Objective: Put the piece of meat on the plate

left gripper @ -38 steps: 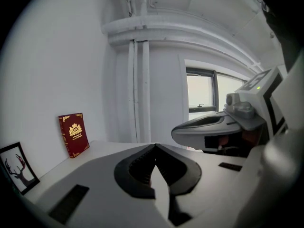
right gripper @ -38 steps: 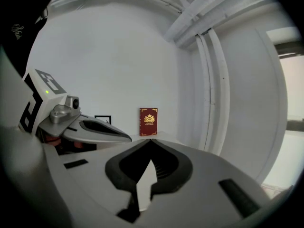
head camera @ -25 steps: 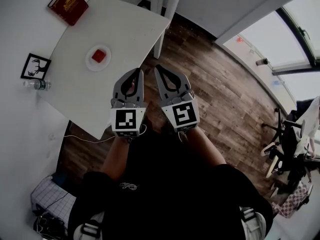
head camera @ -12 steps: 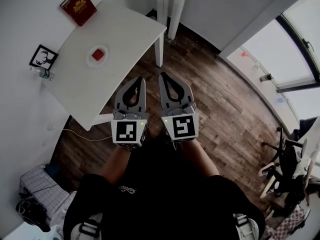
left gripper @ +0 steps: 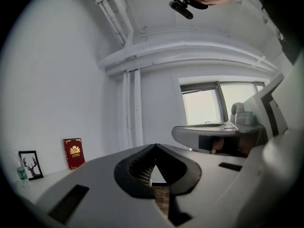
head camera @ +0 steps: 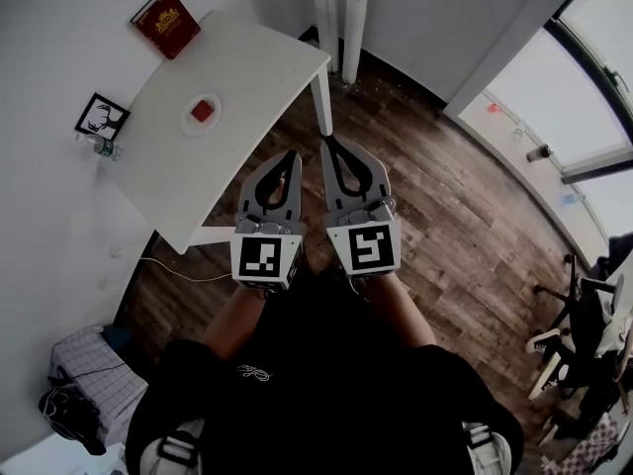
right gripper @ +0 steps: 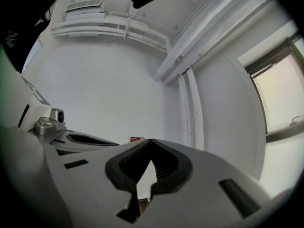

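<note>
Table (head camera: 259,67) is seen farther off and shifted up-left versus a second ago; both grippers have been drawn back from it. Plate (head camera: 202,125) is set mid-table, with the piece of meat (head camera: 202,110) already on it, well apart and ahead-left of the jaws. Left gripper (head camera: 290,158) is nearer than right gripper (head camera: 329,147). Both jaw pairs are pressed together, with nothing held. The meat's long axis can't be made out.
</note>
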Tool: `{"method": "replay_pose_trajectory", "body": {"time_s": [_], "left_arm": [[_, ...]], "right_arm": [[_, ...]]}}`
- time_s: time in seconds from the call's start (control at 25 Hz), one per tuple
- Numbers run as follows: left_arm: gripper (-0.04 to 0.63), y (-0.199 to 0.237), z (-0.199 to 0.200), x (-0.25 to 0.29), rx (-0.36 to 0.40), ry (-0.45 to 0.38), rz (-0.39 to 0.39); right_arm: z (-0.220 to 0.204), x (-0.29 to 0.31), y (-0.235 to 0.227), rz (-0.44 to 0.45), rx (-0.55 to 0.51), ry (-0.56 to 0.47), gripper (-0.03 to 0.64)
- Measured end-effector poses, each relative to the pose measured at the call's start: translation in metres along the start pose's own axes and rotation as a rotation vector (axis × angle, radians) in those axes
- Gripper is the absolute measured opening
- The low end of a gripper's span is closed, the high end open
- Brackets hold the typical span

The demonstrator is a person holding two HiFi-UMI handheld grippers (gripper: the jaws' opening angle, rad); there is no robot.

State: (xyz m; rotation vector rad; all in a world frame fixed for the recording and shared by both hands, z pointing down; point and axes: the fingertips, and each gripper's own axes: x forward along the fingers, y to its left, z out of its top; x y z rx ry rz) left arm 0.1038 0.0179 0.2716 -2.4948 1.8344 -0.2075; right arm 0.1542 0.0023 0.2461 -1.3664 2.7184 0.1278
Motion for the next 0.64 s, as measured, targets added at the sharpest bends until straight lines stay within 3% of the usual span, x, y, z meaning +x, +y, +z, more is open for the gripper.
{"method": "replay_pose_trajectory", "body": {"time_s": [0.12,0.64], "left_arm": [[0.002,-0.003,0.0,-0.002,-0.009,0.005,-0.003],[0.002,-0.012,0.001,0.0,0.001,0.007,-0.016]], "right_arm": [[0.007,-0.007,0.001,-0.008,-0.054,-0.002,0.021],[0.015,-0.026,-0.018,-0.071,-0.061,-0.004,0.021]]}}
